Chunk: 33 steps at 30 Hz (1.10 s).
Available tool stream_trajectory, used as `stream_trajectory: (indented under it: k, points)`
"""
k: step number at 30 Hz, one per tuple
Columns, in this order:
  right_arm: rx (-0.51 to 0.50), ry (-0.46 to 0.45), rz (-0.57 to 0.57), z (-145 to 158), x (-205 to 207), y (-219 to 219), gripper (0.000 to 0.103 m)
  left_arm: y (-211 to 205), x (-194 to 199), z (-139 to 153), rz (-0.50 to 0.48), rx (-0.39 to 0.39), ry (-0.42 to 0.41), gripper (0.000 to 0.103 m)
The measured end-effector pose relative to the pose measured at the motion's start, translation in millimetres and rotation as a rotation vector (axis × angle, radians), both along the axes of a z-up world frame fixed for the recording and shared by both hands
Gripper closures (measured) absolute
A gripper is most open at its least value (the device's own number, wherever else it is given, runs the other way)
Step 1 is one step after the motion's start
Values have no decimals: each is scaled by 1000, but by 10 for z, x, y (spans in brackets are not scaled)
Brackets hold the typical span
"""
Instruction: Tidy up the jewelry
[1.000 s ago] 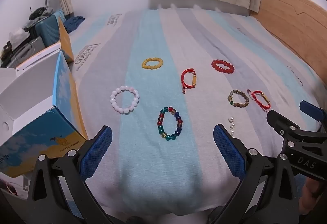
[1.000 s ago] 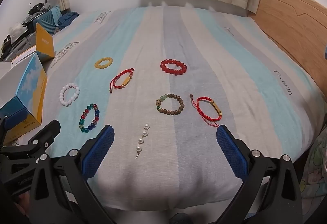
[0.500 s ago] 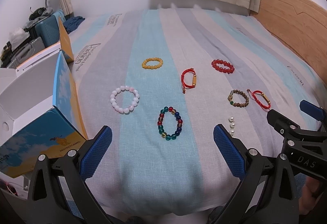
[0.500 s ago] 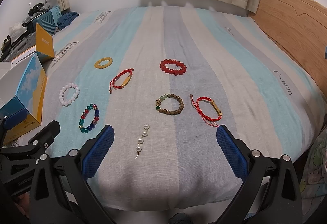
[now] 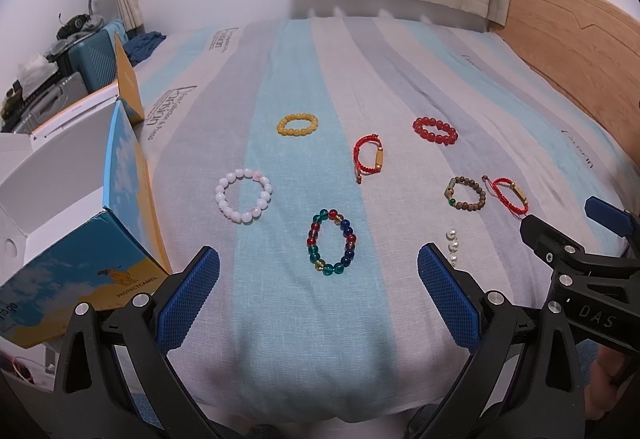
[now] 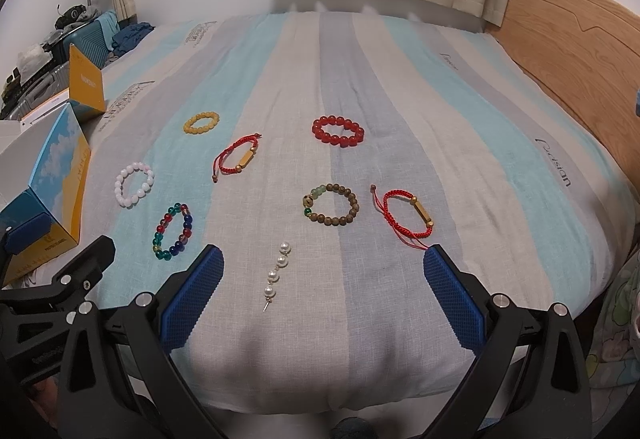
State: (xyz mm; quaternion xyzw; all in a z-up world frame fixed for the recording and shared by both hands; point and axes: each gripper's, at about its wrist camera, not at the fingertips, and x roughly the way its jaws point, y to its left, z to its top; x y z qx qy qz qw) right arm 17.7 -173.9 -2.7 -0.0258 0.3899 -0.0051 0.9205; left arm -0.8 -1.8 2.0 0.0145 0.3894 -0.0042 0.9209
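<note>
In my left wrist view, my left gripper (image 5: 318,295) hangs wide open and empty at the bottom of the frame. The multicoloured bracelet (image 5: 332,242) lies just above the gap between my fingers, near the centre, its oval running up and down the frame, roughly along my fingers. The white bracelet (image 5: 243,195) sits up and left of it, and the open box (image 5: 76,223) fills the left edge. My guess is this hand takes the multicoloured one first and carries it left to the box, since both lie on its side. At the right edge I see my right gripper (image 5: 558,223) from the side, low over the bed (image 5: 320,339); the pearl strand (image 5: 453,246) is partly hidden behind my right finger.

In my right wrist view, my right gripper (image 6: 322,293) is equally wide open, holding nothing. Here the pearl strand (image 6: 276,275) shows whole, between my fingers but left of centre, its long axis nearly upright in the frame. The wooden bracelet (image 6: 331,204) and a red cord bracelet (image 6: 406,215) lie above, centre and right. The box's inside is hidden from this side.
</note>
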Motion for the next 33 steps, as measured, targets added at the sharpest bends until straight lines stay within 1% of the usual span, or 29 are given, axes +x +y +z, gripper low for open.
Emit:
stream_trajectory:
  k: [10, 13, 18, 19, 20, 21, 23, 25, 26, 29, 30, 33]
  points:
    - [0, 1, 0, -2, 5, 4, 7, -25, -4, 0, -3, 3, 1, 6]
    - [0, 3, -3, -3, 29, -17, 7, -22, 2, -1, -5, -14, 5, 6]
    - [-8, 7, -24, 34, 144, -104, 7, 24, 151, -31, -20, -27, 49, 6]
    - [-13, 10, -29, 34, 192, -142, 7, 35, 201, -48, -24, -35, 66, 6]
    - [-16, 12, -29, 40, 238, -167, 7, 57, 275, -82, -31, -55, 113, 6]
    - [-18, 16, -27, 43, 289, -193, 7, 67, 334, -108, -39, -58, 136, 6]
    - [-22, 33, -31, 33, 391, -247, 7, 74, 497, -179, -58, -84, 191, 6]
    - [-21, 61, -30, 6, 529, -304, 7, 59, 640, -237, -68, -87, 215, 6]
    - [-25, 79, -31, -14, 598, -326, 7, 39, 683, -241, -74, -79, 186, 6]
    - [-29, 129, -39, -92, 805, -422, 7, -19, 799, -307, -94, -83, 191, 6]
    - [-25, 148, -42, -120, 867, -444, 8, -30, 810, -313, -101, -113, 186, 6]
    - [-8, 211, -35, -210, 1050, -512, 11, -108, 922, -447, -114, -96, 235, 6]
